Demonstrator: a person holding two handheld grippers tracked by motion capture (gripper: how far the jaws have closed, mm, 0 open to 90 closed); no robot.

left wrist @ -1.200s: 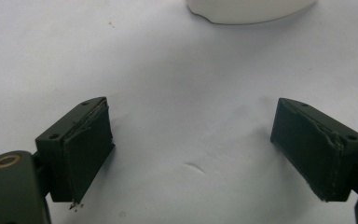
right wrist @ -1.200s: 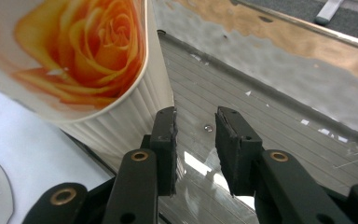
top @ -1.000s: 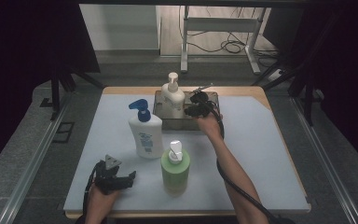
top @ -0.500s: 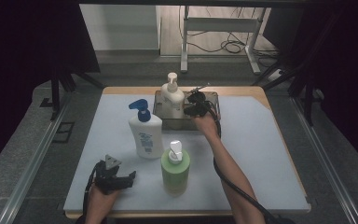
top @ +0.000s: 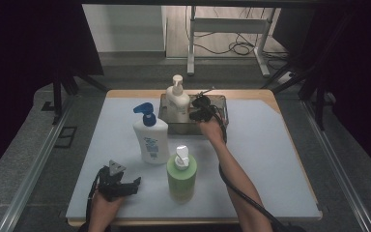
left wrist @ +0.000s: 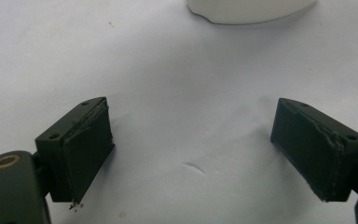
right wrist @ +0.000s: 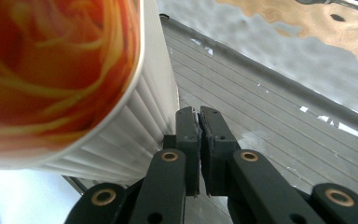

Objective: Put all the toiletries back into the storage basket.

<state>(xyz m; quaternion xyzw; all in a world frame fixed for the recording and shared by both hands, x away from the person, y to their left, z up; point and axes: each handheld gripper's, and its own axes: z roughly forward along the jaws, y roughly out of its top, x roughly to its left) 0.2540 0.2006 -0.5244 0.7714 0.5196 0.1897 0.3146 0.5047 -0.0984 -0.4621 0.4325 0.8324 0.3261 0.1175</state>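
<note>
Right claw (top: pixel 196 109): jaws pressed together with nothing between them, having just been closing; it sits inside the metal tray (top: pixel 221 102) at the far middle of the desk (top: pixel 280 159), just beside the cream pump bottle (top: pixel 178 102) standing in the tray's left part. In the right gripper view the closed claw (right wrist: pixel 199 122) lies against that bottle's ribbed white wall (right wrist: pixel 135 126), with the tray's ridged floor (right wrist: pixel 261 107) running bare to the right as far as its raised rim.

Left claw (top: pixel 125 186): jaws wide apart, holding nothing, resting low near the desk's near-left edge. In the left gripper view the claw (left wrist: pixel 191 154) brackets bare white desk surface, with the base of the white bottle with blue pump (left wrist: pixel 247 9) ahead, well apart.

White bottle with blue pump (top: pixel 149 137): upright, left of centre, near the tray's front-left corner.

Green bottle (top: pixel 181 174): upright, near centre front, just beside the white one.

Open room: whole right half of the desk; a strip along the left edge.
</note>
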